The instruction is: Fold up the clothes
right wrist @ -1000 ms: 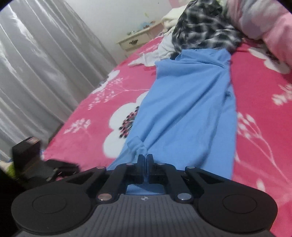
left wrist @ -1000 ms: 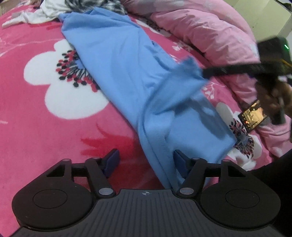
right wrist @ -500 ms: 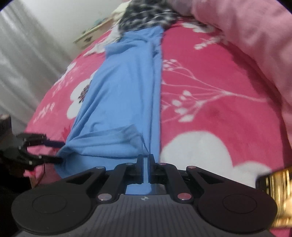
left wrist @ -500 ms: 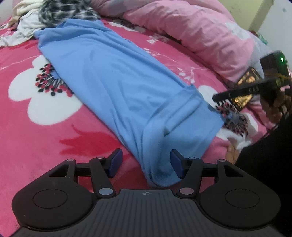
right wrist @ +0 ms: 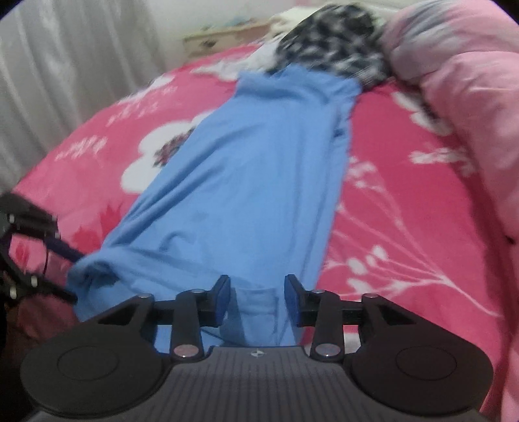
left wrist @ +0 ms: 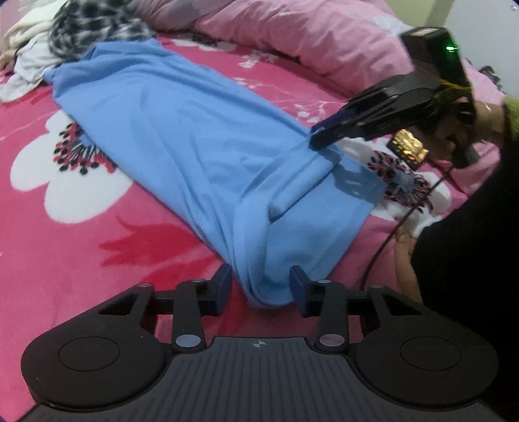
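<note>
Seen from above the bed, each gripper sits at the near end of a long blue garment (left wrist: 181, 136) that lies lengthwise on a pink blanket (left wrist: 65, 259) printed with white flowers.

The left gripper (left wrist: 261, 287) has its jaws partly apart and closing. The bunched near corner of the garment sits between the blue pads (left wrist: 223, 285); the right pad touches the cloth, the left stands just beside it, so nothing is pinched yet.

The right gripper (right wrist: 256, 298) has its jaws opening, with a gap between them. A flat strip of the garment's near edge lies in that gap, and neither pad presses on it. In the left view this gripper (left wrist: 319, 136) hangs over the garment's right edge, carried by a hand (left wrist: 460, 123).

Farther off, the garment narrows toward a black-and-white checked cloth (left wrist: 94, 26) heaped at its far end, with white clothes (left wrist: 22, 65) beside that. A pink quilt (left wrist: 308, 42) is piled along the right side. Grey curtains (right wrist: 65, 65) hang beyond the bed.
</note>
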Demonstrator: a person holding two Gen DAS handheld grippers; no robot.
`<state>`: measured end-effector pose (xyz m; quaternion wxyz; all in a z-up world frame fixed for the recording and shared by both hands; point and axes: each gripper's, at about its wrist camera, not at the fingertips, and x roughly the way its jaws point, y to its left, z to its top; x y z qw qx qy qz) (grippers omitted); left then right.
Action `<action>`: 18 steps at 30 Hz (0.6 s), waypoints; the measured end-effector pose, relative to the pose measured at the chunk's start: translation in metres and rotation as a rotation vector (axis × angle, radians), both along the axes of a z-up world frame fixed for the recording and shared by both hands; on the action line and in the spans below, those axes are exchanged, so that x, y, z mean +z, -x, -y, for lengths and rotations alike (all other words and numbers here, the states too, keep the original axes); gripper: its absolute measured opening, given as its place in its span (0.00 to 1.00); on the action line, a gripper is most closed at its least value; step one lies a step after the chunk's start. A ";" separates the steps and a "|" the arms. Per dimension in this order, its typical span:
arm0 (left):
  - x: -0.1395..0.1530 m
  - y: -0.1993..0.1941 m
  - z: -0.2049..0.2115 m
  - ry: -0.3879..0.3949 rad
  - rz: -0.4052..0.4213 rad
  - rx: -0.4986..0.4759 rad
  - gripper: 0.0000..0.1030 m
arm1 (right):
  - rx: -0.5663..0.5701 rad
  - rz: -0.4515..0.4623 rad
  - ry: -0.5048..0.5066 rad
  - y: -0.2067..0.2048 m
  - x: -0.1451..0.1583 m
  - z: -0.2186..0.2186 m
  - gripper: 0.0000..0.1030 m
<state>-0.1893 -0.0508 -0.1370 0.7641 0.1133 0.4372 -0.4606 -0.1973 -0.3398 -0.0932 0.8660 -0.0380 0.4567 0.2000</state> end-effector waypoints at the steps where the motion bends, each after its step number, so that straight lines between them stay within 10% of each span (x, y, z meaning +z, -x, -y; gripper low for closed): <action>1: 0.001 0.001 0.000 0.007 0.004 -0.013 0.36 | 0.025 -0.012 0.011 -0.001 0.000 -0.002 0.07; 11: -0.001 0.007 0.005 0.025 0.009 -0.097 0.30 | 0.114 -0.039 0.078 0.070 0.022 0.007 0.05; 18: -0.006 0.010 0.007 -0.011 -0.002 -0.125 0.30 | -0.187 -0.170 -0.004 0.078 0.008 0.043 0.10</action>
